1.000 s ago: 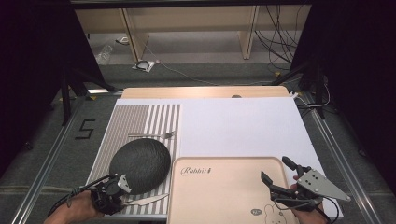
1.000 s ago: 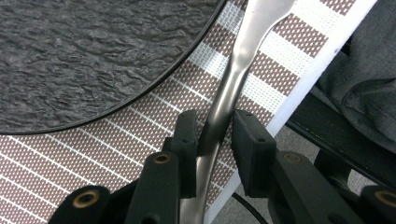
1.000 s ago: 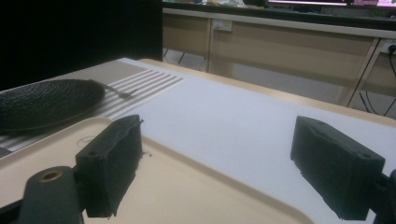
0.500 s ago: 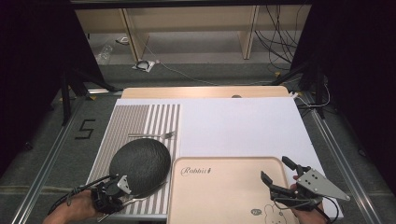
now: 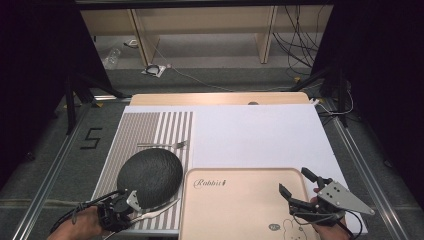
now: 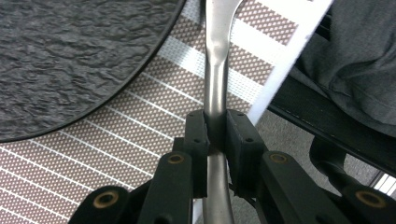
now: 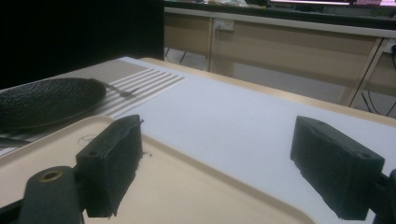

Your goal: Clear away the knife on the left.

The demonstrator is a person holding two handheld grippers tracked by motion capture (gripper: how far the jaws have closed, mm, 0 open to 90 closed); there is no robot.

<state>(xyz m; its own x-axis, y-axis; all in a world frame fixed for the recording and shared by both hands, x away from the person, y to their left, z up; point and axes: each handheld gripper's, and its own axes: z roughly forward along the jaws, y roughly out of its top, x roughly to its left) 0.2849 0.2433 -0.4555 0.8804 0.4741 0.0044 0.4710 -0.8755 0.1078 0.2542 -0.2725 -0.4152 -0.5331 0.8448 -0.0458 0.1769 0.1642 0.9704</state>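
Left gripper (image 5: 131,212) clamping slim silver metal utensil handle (image 6: 215,84) | lying on striped placemat (image 5: 165,127), near right of round black textured plate (image 5: 150,175) | right gripper (image 5: 299,189) gaping wide, empty, hovering over beige plastic tray (image 5: 235,210)

The plate (image 5: 150,177) is charcoal black with a rough, pebbled texture. The placemat (image 5: 165,131) under it has brown-and-white stripes, dotted up close. The tray (image 5: 235,210) is beige, lettered "Rabbit". The spoon (image 6: 215,70) is silver, the fork (image 5: 165,145) too; the worktop (image 5: 260,135) is white.
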